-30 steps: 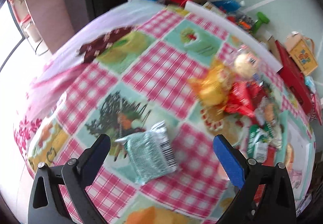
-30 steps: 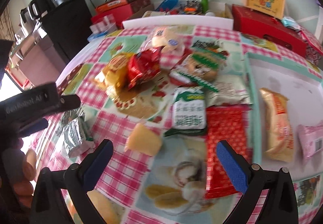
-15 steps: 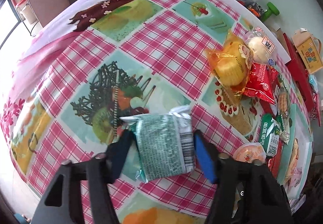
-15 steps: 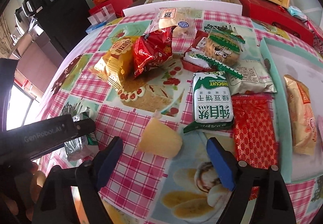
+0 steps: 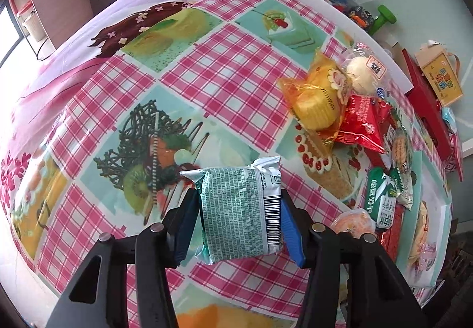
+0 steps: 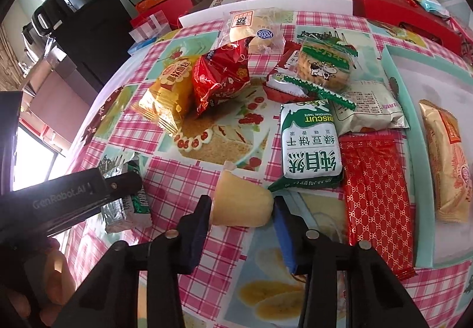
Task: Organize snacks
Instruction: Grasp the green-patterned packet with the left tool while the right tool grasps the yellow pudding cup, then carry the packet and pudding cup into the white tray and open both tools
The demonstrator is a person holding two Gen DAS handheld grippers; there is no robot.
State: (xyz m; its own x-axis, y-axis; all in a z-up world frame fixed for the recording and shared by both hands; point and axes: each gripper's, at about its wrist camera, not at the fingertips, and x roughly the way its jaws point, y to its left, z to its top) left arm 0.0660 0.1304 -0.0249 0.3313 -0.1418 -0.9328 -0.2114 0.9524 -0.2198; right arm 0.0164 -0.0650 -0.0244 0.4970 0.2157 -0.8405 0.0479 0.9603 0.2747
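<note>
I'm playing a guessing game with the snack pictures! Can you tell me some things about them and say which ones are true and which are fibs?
1. The left gripper squeezes a silver-green packet. True.
2. The right gripper is wide open over nothing. False: its jaws have just closed around a yellow jelly cup.
3. The green biscuit pack lies beside the red patterned packet. True.
4. The tablecloth is plain blue. False: it has pink checks and dessert pictures.
</note>
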